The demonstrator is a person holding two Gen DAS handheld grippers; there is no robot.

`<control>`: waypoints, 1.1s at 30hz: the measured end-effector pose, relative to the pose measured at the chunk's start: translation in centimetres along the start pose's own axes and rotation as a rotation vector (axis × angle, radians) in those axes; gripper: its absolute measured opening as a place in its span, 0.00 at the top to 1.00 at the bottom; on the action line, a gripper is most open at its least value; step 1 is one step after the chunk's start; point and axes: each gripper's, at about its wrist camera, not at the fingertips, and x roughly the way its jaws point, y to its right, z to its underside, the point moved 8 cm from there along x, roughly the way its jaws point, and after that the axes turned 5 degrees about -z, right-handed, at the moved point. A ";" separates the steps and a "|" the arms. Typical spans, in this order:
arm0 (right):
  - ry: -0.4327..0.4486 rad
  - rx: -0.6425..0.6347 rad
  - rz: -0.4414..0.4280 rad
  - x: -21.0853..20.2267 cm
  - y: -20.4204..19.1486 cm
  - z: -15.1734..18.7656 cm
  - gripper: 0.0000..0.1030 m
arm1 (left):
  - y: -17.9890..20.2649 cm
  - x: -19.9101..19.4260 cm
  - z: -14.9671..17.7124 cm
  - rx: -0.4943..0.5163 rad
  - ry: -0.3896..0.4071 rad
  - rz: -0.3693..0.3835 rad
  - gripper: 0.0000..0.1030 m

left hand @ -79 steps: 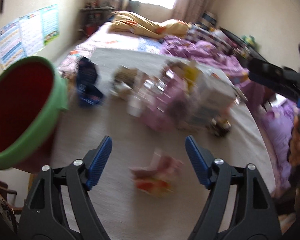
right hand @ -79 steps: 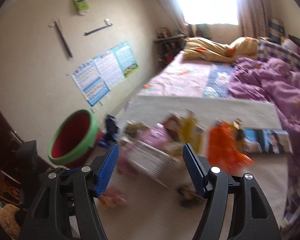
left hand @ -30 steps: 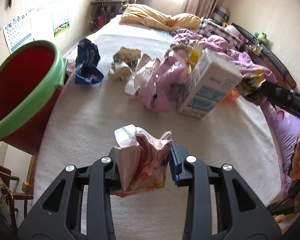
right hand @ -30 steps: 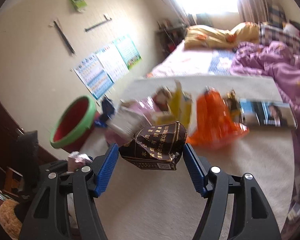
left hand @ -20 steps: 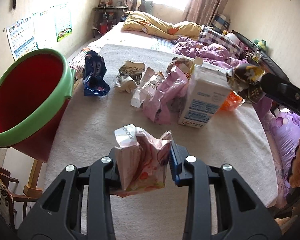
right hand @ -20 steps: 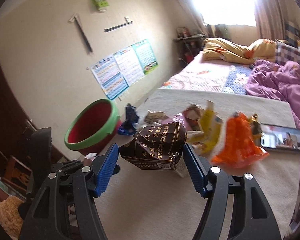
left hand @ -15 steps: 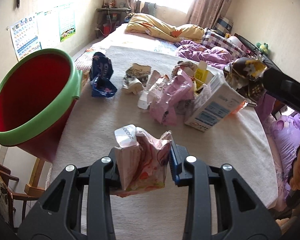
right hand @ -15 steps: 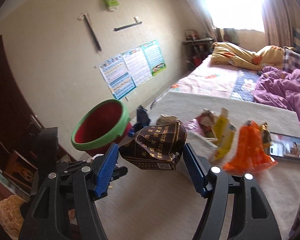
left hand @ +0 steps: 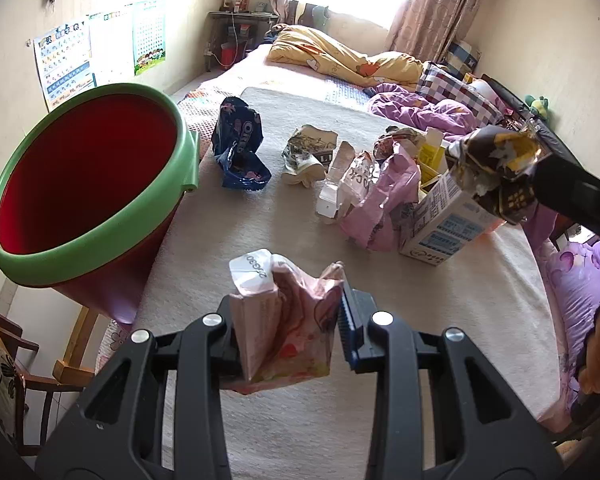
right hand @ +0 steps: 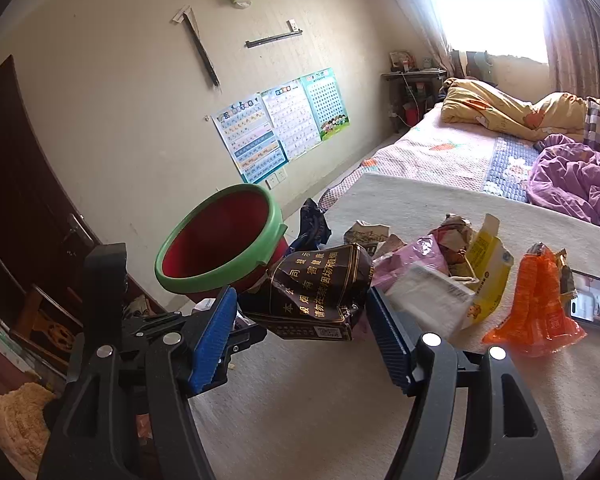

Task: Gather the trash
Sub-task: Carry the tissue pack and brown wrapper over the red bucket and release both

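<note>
Over the bed, my left gripper (left hand: 288, 338) now grips a pink wrapper (left hand: 286, 328); my right gripper (right hand: 302, 330) clamps a brown packet (right hand: 316, 292). Both lifted, bucket (left hand: 84, 184) next, I reckon.

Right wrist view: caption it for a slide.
Right gripper carries a crumpled brown packet toward the red, green-rimmed bucket.
</note>
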 end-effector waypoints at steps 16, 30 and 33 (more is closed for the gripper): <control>-0.031 -0.009 -0.018 3.2 -2.0 -0.4 0.37 | -2.7 0.2 -1.1 0.002 0.006 0.001 0.68; -0.056 -0.002 -0.010 5.9 -3.5 -0.6 0.37 | -5.2 -0.3 -1.6 0.005 0.021 0.001 0.68; -0.054 -0.004 -0.008 6.1 -3.8 -0.7 0.37 | -5.9 -0.5 -1.8 0.002 0.026 -0.002 0.68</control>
